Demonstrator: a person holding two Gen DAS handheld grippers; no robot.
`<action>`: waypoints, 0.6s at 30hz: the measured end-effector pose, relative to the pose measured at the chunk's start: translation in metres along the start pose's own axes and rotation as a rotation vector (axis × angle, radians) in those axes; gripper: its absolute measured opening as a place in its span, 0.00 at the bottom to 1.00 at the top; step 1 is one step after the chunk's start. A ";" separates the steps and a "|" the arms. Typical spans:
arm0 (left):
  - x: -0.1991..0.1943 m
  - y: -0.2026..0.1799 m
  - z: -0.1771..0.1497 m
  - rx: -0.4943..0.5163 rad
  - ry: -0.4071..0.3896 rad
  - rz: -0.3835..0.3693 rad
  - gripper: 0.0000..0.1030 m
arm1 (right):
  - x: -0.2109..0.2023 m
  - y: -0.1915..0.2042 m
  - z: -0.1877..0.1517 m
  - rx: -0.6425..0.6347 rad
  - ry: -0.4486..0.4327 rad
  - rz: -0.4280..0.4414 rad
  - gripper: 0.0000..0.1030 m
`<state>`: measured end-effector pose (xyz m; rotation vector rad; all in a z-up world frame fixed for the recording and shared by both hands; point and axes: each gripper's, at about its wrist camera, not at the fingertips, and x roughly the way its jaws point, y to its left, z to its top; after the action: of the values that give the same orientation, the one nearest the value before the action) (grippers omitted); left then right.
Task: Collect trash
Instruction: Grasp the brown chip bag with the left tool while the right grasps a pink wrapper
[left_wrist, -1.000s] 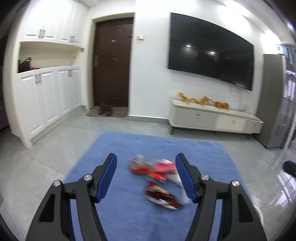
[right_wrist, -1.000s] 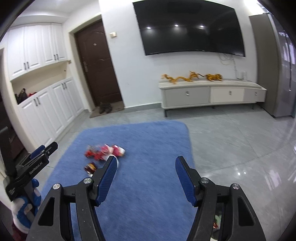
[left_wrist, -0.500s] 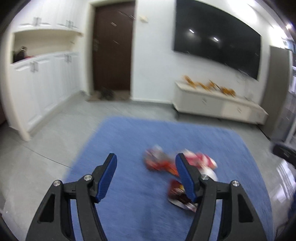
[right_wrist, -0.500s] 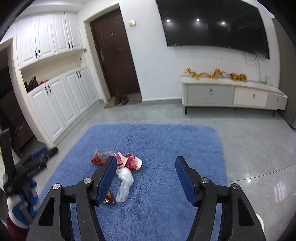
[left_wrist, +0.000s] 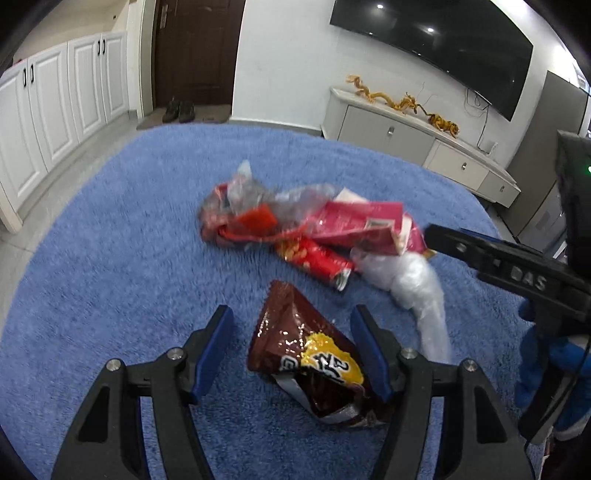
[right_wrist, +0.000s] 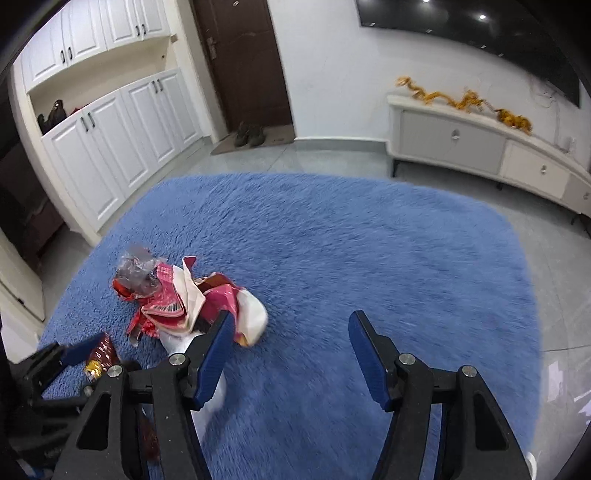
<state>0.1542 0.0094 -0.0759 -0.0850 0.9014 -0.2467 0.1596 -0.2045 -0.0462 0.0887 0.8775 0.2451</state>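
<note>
A pile of trash lies on a blue rug (left_wrist: 110, 258). A brown snack bag (left_wrist: 306, 354) lies between the open jaws of my left gripper (left_wrist: 291, 332), close to the right finger. Beyond it are a red snack wrapper (left_wrist: 314, 256), a pink-red package (left_wrist: 362, 221), crumpled clear plastic (left_wrist: 255, 192) and a white plastic bag (left_wrist: 413, 280). My right gripper (right_wrist: 288, 336) is open and empty above the rug (right_wrist: 369, 240), with the trash pile (right_wrist: 184, 299) at its left finger. The brown bag (right_wrist: 101, 354) shows at lower left there.
A white TV cabinet (right_wrist: 480, 155) with gold dragon figures stands at the back wall under a black TV (left_wrist: 443, 44). White cupboards (right_wrist: 110, 140) line the left wall beside a brown door (right_wrist: 240, 59). Shoes (right_wrist: 251, 133) sit on the doormat. Grey tile floor surrounds the rug.
Both grippers have dropped low and moved closer to the trash. The brown bag now lies between the left jaws. The right gripper has swung left toward the pile.
</note>
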 end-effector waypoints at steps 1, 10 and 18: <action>-0.002 0.001 0.000 -0.004 -0.004 -0.007 0.62 | 0.005 0.003 0.001 -0.007 0.007 0.018 0.59; -0.010 0.004 -0.010 0.006 -0.011 -0.050 0.45 | 0.031 0.019 0.005 -0.058 0.034 0.089 0.24; -0.031 0.000 -0.025 0.006 -0.038 -0.071 0.22 | -0.002 0.006 -0.008 -0.027 -0.038 0.044 0.17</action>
<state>0.1156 0.0177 -0.0676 -0.1160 0.8610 -0.3134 0.1517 -0.1996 -0.0489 0.0870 0.8349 0.2951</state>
